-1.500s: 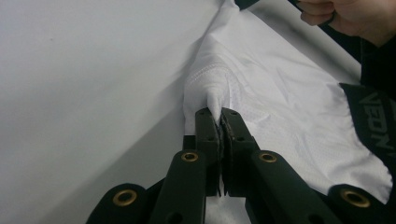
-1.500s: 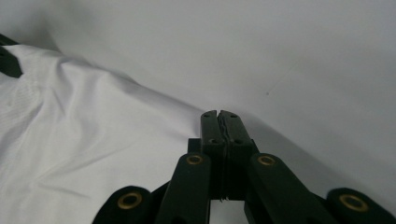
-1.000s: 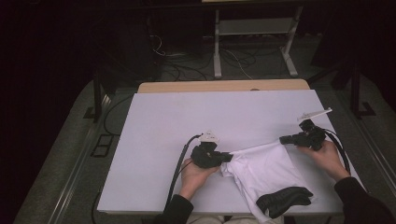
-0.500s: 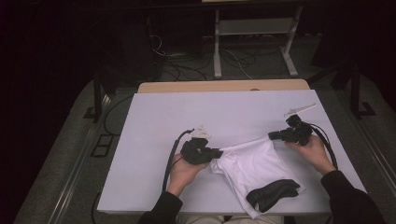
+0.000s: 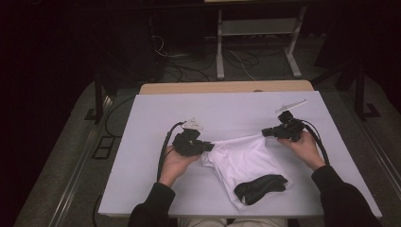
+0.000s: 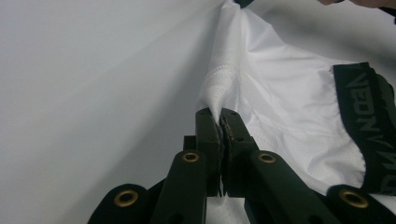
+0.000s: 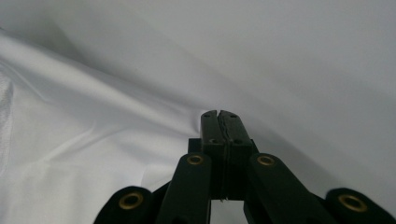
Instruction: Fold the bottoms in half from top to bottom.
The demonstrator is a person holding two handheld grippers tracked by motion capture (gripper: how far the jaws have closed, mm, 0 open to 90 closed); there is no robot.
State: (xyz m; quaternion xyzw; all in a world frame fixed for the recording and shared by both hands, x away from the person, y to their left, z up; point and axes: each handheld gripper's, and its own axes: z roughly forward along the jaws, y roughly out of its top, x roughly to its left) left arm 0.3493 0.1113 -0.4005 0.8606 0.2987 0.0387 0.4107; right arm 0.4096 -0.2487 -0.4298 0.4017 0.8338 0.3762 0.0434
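Grippers: two, both black, each with a trailing cable.

Left gripper: jaws clenched on a bunched hemmed edge of the white garment, the cloth pinched between the tips in the left gripper view. It sits left of the table's centre, jaws pointing toward the person's right.

Right gripper: jaws pressed together in its own view, with white cloth lying just beside and behind the tips; the high view places the tips at the garment's far right corner, which rises to meet them, so it grasps that corner. Jaws point toward the person's left.

Garment: one, white, with one black lettered waistband at its near end. It lies on the white table, right of centre, its far edge pulled into a taut line between the two grippers.

Change since half a second ago: both grippers sit slightly nearer the table's far side, the stretched edge runs a little straighter, and the waistband lies farther from the near table edge.

Hands: two. The left hand cups its gripper from below, forearm coming in from the near edge. The right hand holds its gripper from the right, dark sleeve angled in from the near right corner.
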